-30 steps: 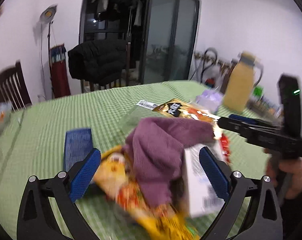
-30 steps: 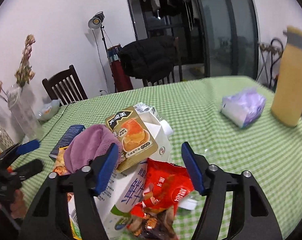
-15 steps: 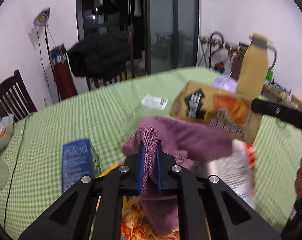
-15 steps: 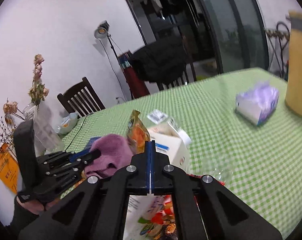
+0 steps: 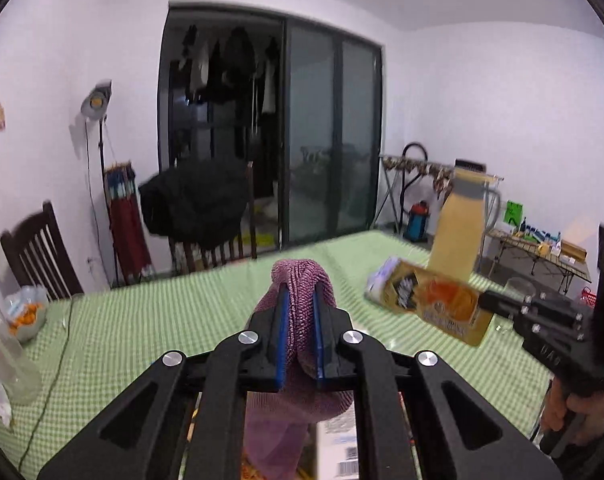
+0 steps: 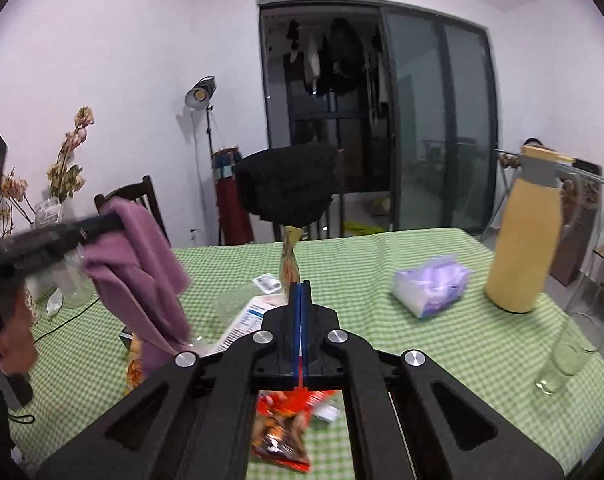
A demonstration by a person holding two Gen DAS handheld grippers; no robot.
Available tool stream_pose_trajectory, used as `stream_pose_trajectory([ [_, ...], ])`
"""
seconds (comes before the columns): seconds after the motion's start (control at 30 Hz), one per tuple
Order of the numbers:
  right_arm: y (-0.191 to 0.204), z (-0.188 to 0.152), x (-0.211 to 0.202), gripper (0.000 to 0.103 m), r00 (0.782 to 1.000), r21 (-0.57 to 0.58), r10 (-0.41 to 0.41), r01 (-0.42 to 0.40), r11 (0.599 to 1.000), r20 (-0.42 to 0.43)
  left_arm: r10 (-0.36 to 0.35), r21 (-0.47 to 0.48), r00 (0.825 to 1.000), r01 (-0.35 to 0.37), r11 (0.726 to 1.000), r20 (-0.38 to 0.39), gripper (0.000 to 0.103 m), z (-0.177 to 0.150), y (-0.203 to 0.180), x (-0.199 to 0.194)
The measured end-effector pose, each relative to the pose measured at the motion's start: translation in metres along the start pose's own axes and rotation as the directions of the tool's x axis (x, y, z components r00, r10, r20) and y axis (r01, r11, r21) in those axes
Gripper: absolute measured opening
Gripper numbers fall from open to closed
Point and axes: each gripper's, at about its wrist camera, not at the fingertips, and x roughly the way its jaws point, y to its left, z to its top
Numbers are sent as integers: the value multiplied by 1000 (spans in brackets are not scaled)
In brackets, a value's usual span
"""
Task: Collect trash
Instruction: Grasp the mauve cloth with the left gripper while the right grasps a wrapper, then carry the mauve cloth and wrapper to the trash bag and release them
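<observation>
cloth (image 5: pixel 302 280): pinched between my left gripper's (image 5: pixel 299 334) blue pads; a fold sticks up past the tips, the rest hangs below the jaws, off the table (image 5: pixel 141 320).
cloth look: mauve, ribbed knit, crumpled; in the right view it drapes down from the left gripper as a long limp fold (image 6: pixel 141 264).
packet (image 5: pixel 430 304): flat gold snack pouch with dark logo and orange picture, clamped at one edge by my right gripper (image 6: pixel 300 330), held in the air over the table; edge-on in the right view.
left jaws: nearly closed, gap filled by cloth only.
right jaws: pads pressed together on the packet edge.
under grippers: white carton (image 6: pixel 241 320) with barcode and red wrapper (image 6: pixel 285 432) lying on the table, wrapper blurred.
further out: purple tissue pack (image 6: pixel 432 284), tall yellow jug (image 6: pixel 522 236), glass (image 6: pixel 562 360), all standing apart on the green check cloth.
beyond: chair with black coat (image 5: pixel 193 200), lamp (image 5: pixel 95 98).
</observation>
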Motion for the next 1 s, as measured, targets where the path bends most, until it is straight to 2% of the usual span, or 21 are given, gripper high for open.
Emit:
stream_pose_trajectory([
  [0.07,-11,-3,-16,0,1000,5,-26,26,1000,10,5,16,999,-5,1000,32,7,10,-12,-12],
  [0.27,-58,-18,-81,0,989,28,-137,136,990,50,-88,25,991,86,996,99,7,48,-57,-50],
  [0.37,-90,-31,-117,0,974,41,-218,216,976,55,-159,69,980,152,986,118,7,57,-92,-66],
  [0.47,-130,-51,-158,0,948,84,-313,308,948,53,-225,110,967,212,971,122,7,59,-126,-75],
  [0.57,-155,-72,-190,0,924,109,-380,373,921,41,-320,150,943,304,941,91,7,57,-167,-78],
  [0.63,-175,-92,-212,0,900,116,-436,432,895,17,-375,194,926,358,913,54,7,53,-205,-75],
  [0.83,-232,-156,-266,0,832,185,-548,553,812,-83,-483,304,875,467,830,-27,7,34,-310,-65],
  [1.0,-271,-220,-293,0,777,258,-595,630,733,-206,-590,328,794,601,729,-145,7,1,-399,-47],
])
